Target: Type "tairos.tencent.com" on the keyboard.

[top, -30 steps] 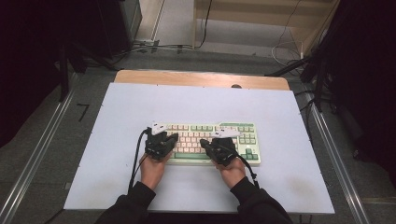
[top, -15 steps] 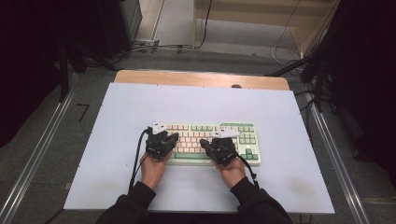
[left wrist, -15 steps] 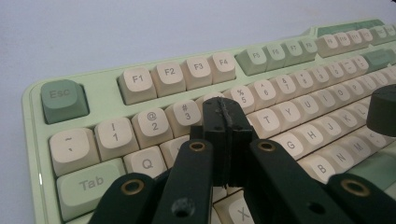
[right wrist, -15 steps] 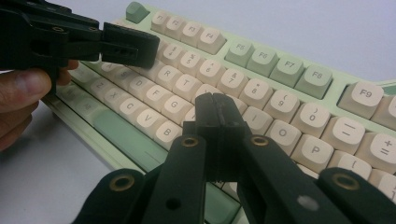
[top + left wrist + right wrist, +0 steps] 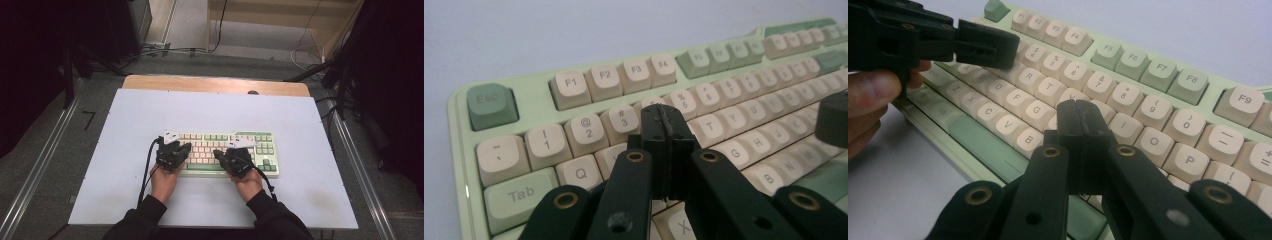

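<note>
Keyboard (image 5: 225, 152): full mechanical board, pale green case, cream keycaps, darker green Esc, modifiers and space bar; flat on the white table top (image 5: 300, 125), near the person's edge, long side across.
Keys under the tips: number and QWERTY rows under the left tool, around E and R; middle letter rows under the right tool, near H and J.
Handling, judged: rigid and fairly weighty, unlikely to slide from a light tap; keycaps smooth, slightly dished, springy downward, able to pop off if pried sideways.
Where to press: straight down on a cap's centre with the closed tip; to move the board, push or pinch at the case edge, not the caps.
Left gripper (image 5: 663, 119): jaws pressed together, empty, tip poised over the keys.
Right gripper (image 5: 1079, 116): jaws together, empty, tip low over the keys.
Hands: one behind each tool, resting near the board's front edge.
</note>
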